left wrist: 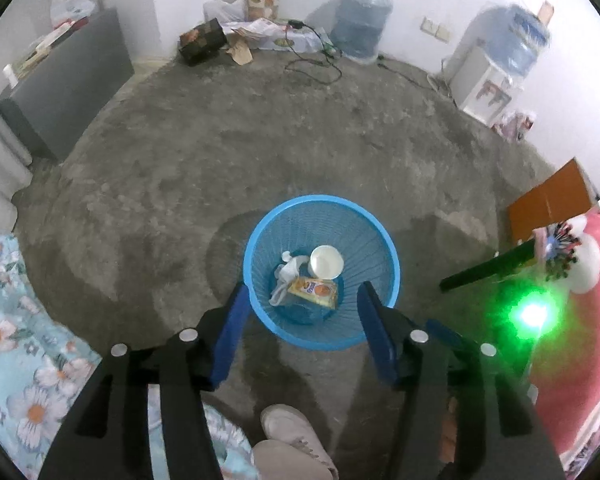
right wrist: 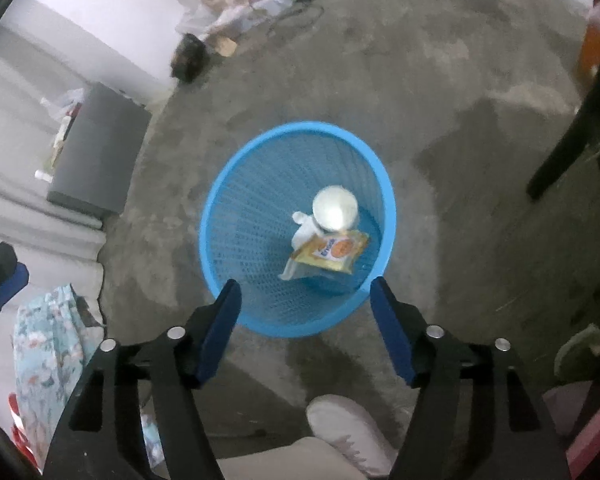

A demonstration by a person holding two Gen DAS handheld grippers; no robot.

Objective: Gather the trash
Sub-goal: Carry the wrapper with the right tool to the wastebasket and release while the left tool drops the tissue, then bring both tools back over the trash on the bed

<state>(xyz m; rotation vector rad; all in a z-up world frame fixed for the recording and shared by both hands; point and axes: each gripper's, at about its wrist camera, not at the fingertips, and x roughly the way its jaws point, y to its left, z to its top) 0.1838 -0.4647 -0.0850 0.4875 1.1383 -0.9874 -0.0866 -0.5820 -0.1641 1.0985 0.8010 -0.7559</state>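
Left wrist, tool: we see our left tool (left wrist: 300, 292) spread wide, nothing between its blue pads (left wrist: 374, 320), poised above the blue basket (left wrist: 256, 240).
Left wrist, trash: white cup (left wrist: 326, 261), yellow snack packet (left wrist: 314, 291) and crumpled white wrapper (left wrist: 286, 276) lie on the basket bottom, touching one another.
Left wrist, floor: basket stands on bare concrete floor (left wrist: 220, 152); our shoe (left wrist: 290, 426) near it.
Right wrist, tool: our right tool (right wrist: 304, 292) likewise spread, empty, over the basket's near rim (right wrist: 292, 330).
Right wrist, trash: the cup (right wrist: 335, 209) rests against the packet (right wrist: 332, 251) inside.

Blue basket (left wrist: 380, 240) stands on grey, perhaps concrete, floor (left wrist: 260, 140).
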